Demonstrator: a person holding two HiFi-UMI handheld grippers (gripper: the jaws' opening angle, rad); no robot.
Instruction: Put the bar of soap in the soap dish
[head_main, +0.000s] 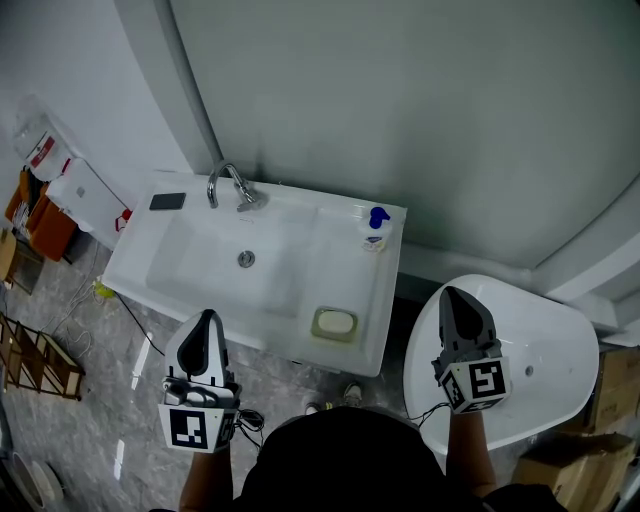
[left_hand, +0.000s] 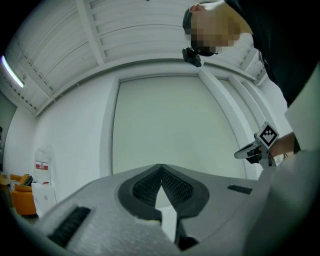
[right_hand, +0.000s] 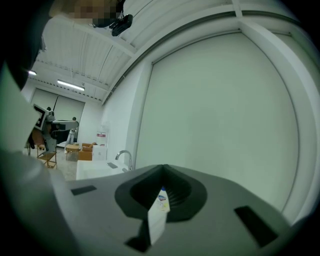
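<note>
Soap sat in the dish on the sink's right ledge, near the front edge. Left gripper was clenched on nothing, held in front of the sink. Right gripper was likewise clenched and empty, over a white tub. Bottle with a blue cap stood at the sink's back right corner, its label too small to read. Both grippers carried square markers only, no text.

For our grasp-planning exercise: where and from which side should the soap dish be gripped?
Probably from above, pinching across the shorter width of the soap dish at mid-length: it lies flat and low on the sink, so only its rim sides offer purchase.
</note>
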